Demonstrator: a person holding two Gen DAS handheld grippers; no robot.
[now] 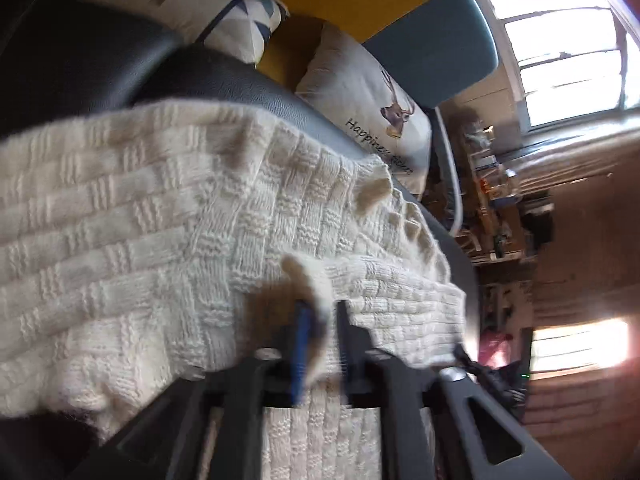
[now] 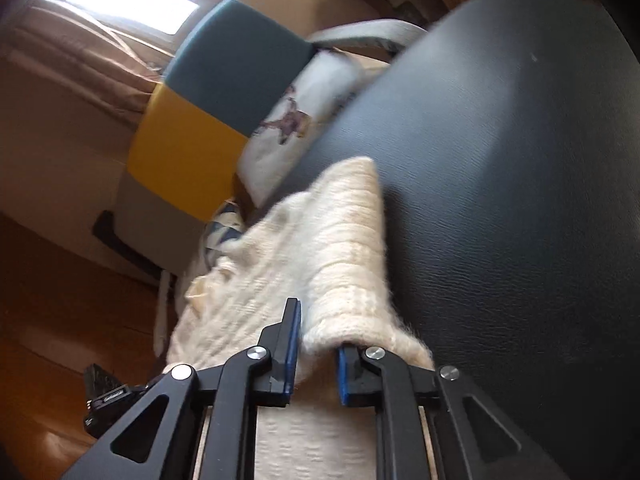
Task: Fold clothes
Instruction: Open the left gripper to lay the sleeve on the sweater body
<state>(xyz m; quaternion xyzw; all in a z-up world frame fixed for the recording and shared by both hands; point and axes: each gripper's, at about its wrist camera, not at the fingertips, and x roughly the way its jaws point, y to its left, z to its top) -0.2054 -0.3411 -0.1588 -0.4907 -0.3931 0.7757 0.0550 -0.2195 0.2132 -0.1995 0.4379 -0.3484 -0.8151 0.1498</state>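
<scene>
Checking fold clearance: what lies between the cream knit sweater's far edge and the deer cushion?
Only bare black leather seat lies between the cream knit sweater and the deer cushion; the left wrist view shows this best.

A deer-print cushion (image 1: 372,120) leans against a yellow-and-teal chair (image 2: 224,92) beside the window (image 1: 560,52).

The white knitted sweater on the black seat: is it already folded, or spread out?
Partly folded. One knitted layer lies doubled over the sweater, which otherwise lies spread across the seat.
</scene>
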